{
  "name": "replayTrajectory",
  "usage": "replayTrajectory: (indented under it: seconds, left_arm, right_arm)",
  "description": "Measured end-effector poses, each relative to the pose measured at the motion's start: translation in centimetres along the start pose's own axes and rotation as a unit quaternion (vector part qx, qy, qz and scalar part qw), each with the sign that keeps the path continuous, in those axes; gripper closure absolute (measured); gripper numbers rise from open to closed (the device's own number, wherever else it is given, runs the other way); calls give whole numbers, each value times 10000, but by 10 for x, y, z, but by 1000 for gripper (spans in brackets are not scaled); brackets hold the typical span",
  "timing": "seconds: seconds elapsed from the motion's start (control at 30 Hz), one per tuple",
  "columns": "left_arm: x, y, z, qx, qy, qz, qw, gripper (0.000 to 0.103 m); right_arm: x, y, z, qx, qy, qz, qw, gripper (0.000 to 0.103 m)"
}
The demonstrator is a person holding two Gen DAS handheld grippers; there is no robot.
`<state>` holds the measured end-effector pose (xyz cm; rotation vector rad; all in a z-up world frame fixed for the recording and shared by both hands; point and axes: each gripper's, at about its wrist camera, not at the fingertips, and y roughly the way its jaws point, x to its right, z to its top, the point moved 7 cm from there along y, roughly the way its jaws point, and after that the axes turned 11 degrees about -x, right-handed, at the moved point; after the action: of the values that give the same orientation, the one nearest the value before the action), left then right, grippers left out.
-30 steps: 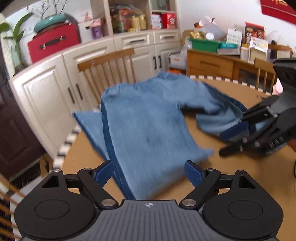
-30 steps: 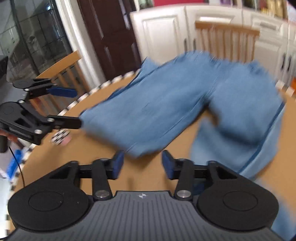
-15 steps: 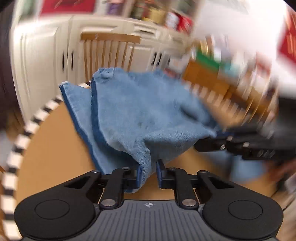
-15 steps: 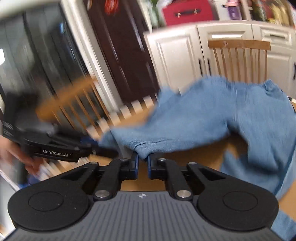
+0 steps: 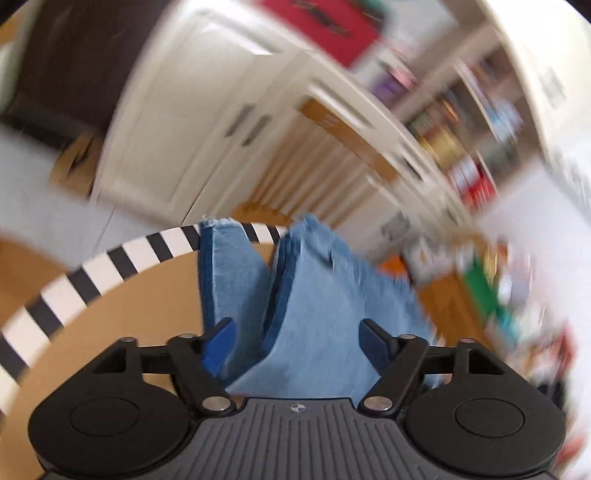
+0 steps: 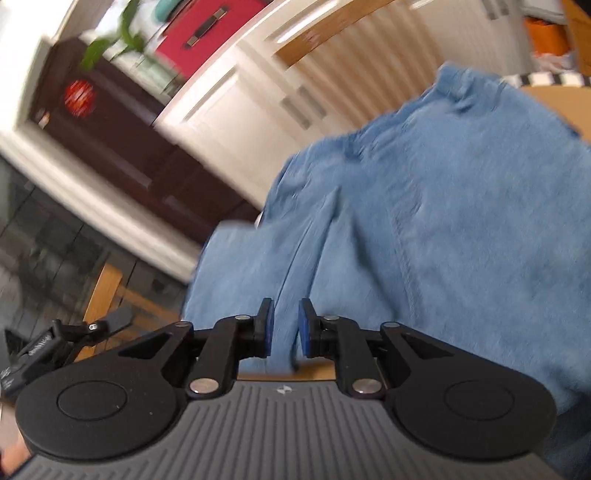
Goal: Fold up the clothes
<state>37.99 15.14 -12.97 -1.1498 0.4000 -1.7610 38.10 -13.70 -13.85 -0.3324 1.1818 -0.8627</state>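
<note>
Light blue jeans (image 5: 325, 306) lie on a round brown table (image 5: 110, 325) with a black-and-white striped rim. In the left wrist view my left gripper (image 5: 297, 338) is open, its blue pads wide apart over the near end of the denim. In the right wrist view the jeans (image 6: 424, 221) fill the middle and right. My right gripper (image 6: 283, 328) is shut on a fold of the denim between its pads. The left gripper (image 6: 70, 332) shows at the far left of that view. Both views are blurred.
White cabinets (image 5: 207, 122) and a wooden chair (image 5: 332, 147) stand behind the table. A red box (image 6: 207, 26) sits on the cabinets. Cluttered shelves and a sideboard (image 5: 480, 280) lie to the right. A dark door (image 6: 122, 147) is to the left.
My left gripper has opened and let go of the denim it pinched half a second ago. My right gripper stays shut on the denim. Both cameras have swung and tilted.
</note>
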Motion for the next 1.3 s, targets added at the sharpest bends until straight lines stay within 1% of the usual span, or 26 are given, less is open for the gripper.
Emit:
replayTrajectory:
  seconds: [0.03,0.07,0.13,0.27,0.33,0.37,0.4,0.43,0.47,0.57,0.63,0.73,0.83,0.87,0.9,0.93,0.97,1.0,1.03,1.07,1.1,1.13,1.17,1.2,1.23,1.3]
  left_arm:
    - [2,6,-6,-98,425,225,9988,26]
    - [4,12,-11,-187,833,427,9954,27]
    - [11,25,-18,-237,1367,558,9887,28]
    - [19,49,-31,-261,1731,600,9827,34]
    - [24,58,-38,-343,1916,587,9791,48]
    - [27,61,-41,-367,2003,571,9774,50]
    - [31,60,-41,-356,2037,542,9769,57]
    - [35,59,-42,-355,2055,516,9767,59]
    - [37,55,-40,-404,1999,500,9777,65]
    - [38,36,-25,-706,1413,174,9873,75]
    - [40,20,-9,-818,1040,-78,9912,79]
    - [58,-12,14,-809,1013,-283,9912,81]
    - [77,-44,39,-692,647,-736,9928,81]
    - [79,-54,47,-613,334,-1050,9920,77]
    - [82,-65,55,-533,19,-1361,9893,69]
    - [83,-76,63,-439,-325,-1690,9841,67]
    - [79,-86,67,-306,-777,-2083,9745,64]
    - [73,-91,68,-243,-1130,-2371,9646,52]
    - [66,-89,63,-275,-1311,-2480,9594,45]
    - [57,-80,51,-438,-1325,-2279,9636,37]
    - [49,-70,39,-601,-1337,-2076,9672,36]
    - [39,-60,26,-767,-1359,-1873,9698,36]
    - [27,-49,5,-942,-1423,-1679,9709,35]
    - [16,-38,-15,-1116,-1487,-1482,9713,35]
    - [5,-28,-35,-1267,-1538,-1318,9710,35]
    - [-9,-21,-71,-1385,-1551,-1263,9700,34]
  right_arm:
    - [2,2,-6,-63,-99,-4,9999,76]
    - [4,9,-9,-107,-157,-33,9998,75]
    - [9,14,-14,-110,-19,156,9998,75]
    - [15,29,-16,-135,335,404,9985,75]
    - [13,38,-17,-207,274,409,9986,75]
    - [10,38,-19,-224,234,404,9987,75]
    - [9,38,-21,-238,195,376,9988,79]
    - [7,36,-20,-294,183,337,9988,91]
    - [5,34,-19,-354,185,330,9987,99]
    - [-9,16,-12,-386,106,615,9973,99]
    - [-25,-3,-5,-305,-23,830,9961,99]
    - [-50,-30,11,-155,24,1208,9926,99]
    - [-70,-57,34,7,433,1799,9827,99]
    - [-77,-67,40,78,592,2057,9768,99]
    - [-82,-76,47,153,786,2324,9693,99]
    - [-83,-86,52,242,1101,2626,9583,99]
    - [-83,-94,56,334,1403,2867,9471,98]
    - [-80,-98,57,425,1602,2857,9439,92]
    - [-75,-99,55,464,1560,2639,9507,90]
    - [-70,-93,49,428,1413,2317,9615,89]
    - [-61,-81,36,249,1361,2022,9695,84]
    - [-52,-66,19,-32,1415,1839,9727,71]
    - [-42,-50,2,-314,1467,1653,9748,66]
    - [-33,-36,-16,-563,1508,1478,9758,62]
    - [-24,-27,-34,-693,1512,1347,9768,62]
    - [-8,-12,-66,-875,1501,1162,9779,59]
